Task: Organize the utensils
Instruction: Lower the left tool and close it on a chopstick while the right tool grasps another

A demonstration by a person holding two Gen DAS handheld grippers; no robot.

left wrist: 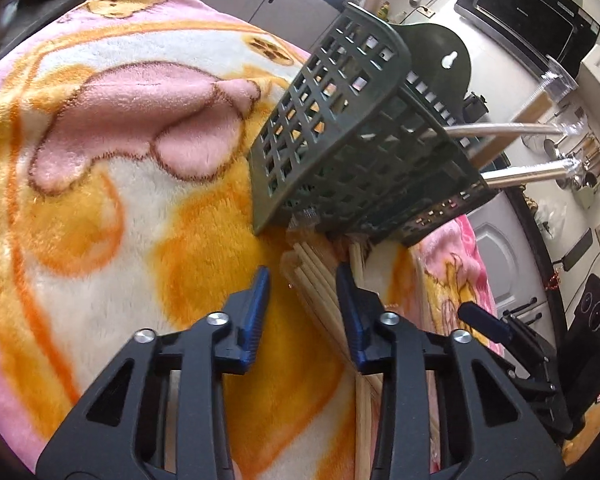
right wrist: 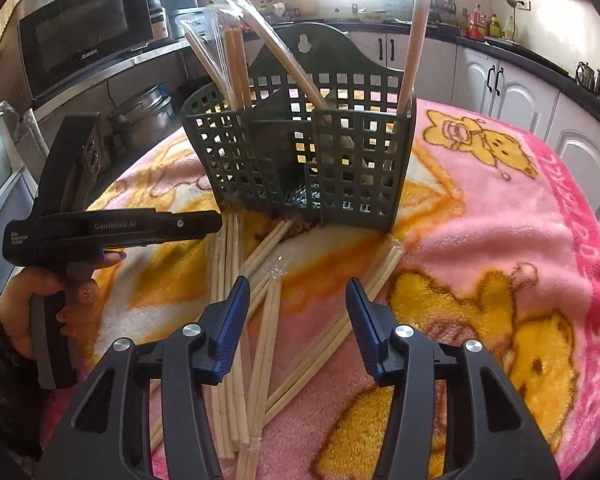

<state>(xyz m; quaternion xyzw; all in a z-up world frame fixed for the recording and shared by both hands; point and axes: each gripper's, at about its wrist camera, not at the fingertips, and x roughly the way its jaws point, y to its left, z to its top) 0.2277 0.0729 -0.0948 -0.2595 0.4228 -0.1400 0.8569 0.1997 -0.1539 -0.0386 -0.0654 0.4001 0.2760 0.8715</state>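
A dark green slotted utensil basket stands on a bench draped in a pink and orange cartoon-bear blanket, just beyond the tips of both grippers. Wrapped pairs of wooden chopsticks lean upright in its compartments, while loose chopstick bundles lie fanned on the blanket at its foot.

The right gripper hovers over that pile, its blue fingers spread with several sticks lying below and between them, none pinched.

The left gripper has its fingers partly spread around a bundle of chopsticks; the right-hand pad sits against the sticks, the other stands clear.

In the right wrist view, a person's hand grips the left tool's handle, whose black body reads "GenRobot.AI".

Left of the fingers, a black microwave on the kitchen counter carries the brand "Galanz". The blanket's pink border shows letters too distorted to read.
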